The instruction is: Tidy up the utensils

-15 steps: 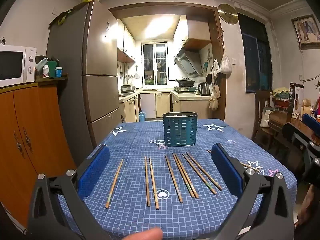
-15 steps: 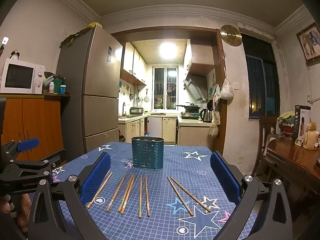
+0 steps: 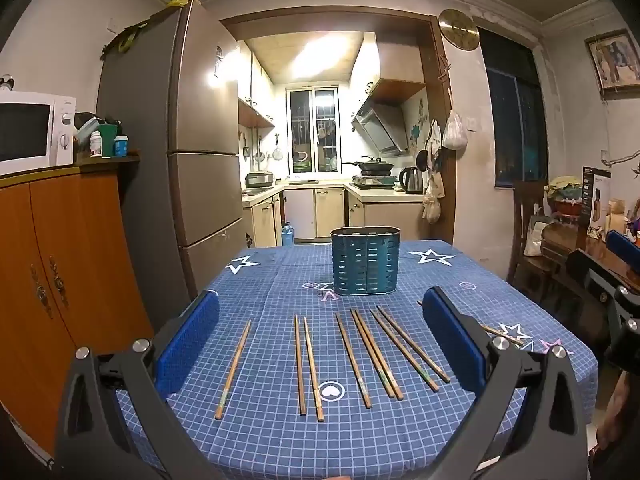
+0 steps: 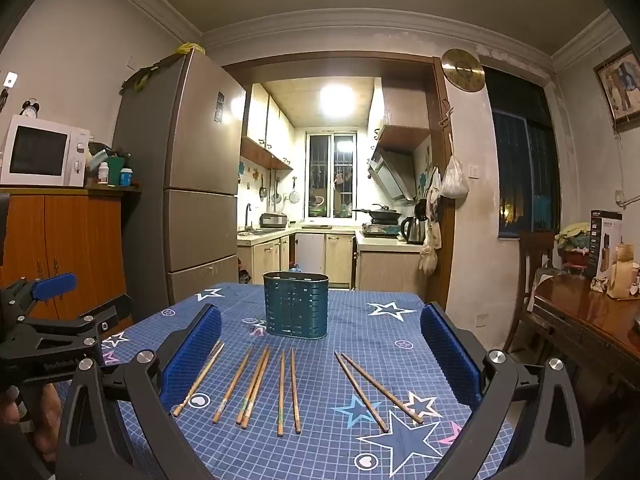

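Several wooden chopsticks (image 3: 348, 356) lie side by side on the blue star-patterned tablecloth (image 3: 500, 304), pointing away from me. Behind them stands an upright teal slotted utensil holder (image 3: 365, 261). My left gripper (image 3: 320, 336) hovers open above the near edge, nothing between its blue pads. In the right wrist view the chopsticks (image 4: 286, 388) lie in loose pairs before the holder (image 4: 296, 305). My right gripper (image 4: 320, 350) is open and empty too. The left gripper (image 4: 52, 320), in a hand, shows at the left edge.
A fridge (image 3: 188, 152) and an orange cabinet (image 3: 60, 272) with a microwave (image 3: 32, 130) stand left of the table. A wooden chair (image 4: 532, 276) and a cluttered brown side table (image 4: 584, 312) stand right. The kitchen doorway lies behind.
Both views are almost unchanged; the left wrist view has tipped up very slightly. The chopsticks and holder have not moved.
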`<state>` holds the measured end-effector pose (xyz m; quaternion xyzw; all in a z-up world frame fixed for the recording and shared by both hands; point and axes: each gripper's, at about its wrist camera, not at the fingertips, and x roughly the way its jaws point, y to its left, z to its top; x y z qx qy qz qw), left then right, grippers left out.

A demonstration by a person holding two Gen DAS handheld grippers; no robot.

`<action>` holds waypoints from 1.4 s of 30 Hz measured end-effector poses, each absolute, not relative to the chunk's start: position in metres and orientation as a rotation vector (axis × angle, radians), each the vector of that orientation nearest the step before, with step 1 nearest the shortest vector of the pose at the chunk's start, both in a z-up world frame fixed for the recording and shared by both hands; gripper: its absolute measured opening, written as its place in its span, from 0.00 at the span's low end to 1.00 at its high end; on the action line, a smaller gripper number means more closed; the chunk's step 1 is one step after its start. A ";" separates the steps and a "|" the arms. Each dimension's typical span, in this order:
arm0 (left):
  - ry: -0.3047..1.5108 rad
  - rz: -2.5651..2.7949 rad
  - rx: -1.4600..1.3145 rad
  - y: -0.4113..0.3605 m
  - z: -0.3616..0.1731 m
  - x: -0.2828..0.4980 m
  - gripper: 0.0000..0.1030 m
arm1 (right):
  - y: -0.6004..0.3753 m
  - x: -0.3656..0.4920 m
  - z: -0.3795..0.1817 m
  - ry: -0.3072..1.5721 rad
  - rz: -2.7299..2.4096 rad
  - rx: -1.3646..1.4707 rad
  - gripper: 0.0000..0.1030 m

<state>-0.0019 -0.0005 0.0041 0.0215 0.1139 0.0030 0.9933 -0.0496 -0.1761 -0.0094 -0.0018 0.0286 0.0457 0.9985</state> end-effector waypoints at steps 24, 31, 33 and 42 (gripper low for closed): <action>0.221 0.026 0.027 0.003 -0.001 0.002 0.95 | -0.171 -0.042 -0.016 0.041 0.094 0.000 0.97; 0.223 0.026 0.029 0.003 -0.002 0.006 0.95 | -0.171 -0.038 -0.016 0.048 0.099 0.003 0.97; 0.225 0.026 0.028 0.004 -0.003 0.007 0.95 | -0.171 -0.036 -0.017 0.051 0.100 0.003 0.97; 0.238 0.026 0.031 0.006 -0.006 0.016 0.95 | -0.170 -0.026 -0.020 0.061 0.107 0.004 0.97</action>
